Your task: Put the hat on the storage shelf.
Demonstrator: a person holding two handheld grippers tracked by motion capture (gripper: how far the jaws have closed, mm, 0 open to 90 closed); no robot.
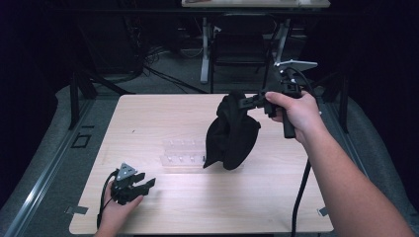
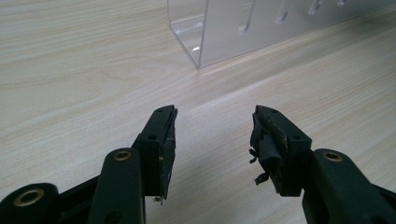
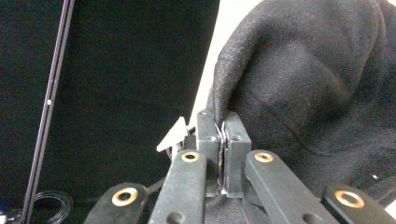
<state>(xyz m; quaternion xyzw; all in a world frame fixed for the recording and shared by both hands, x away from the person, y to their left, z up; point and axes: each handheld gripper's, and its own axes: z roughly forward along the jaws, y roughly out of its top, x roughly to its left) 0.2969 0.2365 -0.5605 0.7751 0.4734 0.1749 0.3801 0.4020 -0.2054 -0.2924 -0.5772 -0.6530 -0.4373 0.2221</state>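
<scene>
A black cloth (image 1: 231, 132) hangs in the air above the middle of the table, held up by its top edge. My right gripper (image 1: 245, 102) is shut on that edge; in the right gripper view its jaws (image 3: 222, 122) pinch a fold of the black cloth (image 3: 299, 79). A clear plastic rack (image 1: 183, 153) lies on the table just left of the cloth's lower end. My left gripper (image 1: 146, 179) rests open near the table's front left, empty, pointing toward the rack (image 2: 243, 28). Its left gripper view shows the gripper (image 2: 215, 128) just above bare wood.
The light wooden table (image 1: 148, 118) stands on a grey floor. A dark chair (image 1: 239, 47) and table legs stand beyond the far edge. Cables lie on the floor at the back left. A cable trails from each gripper.
</scene>
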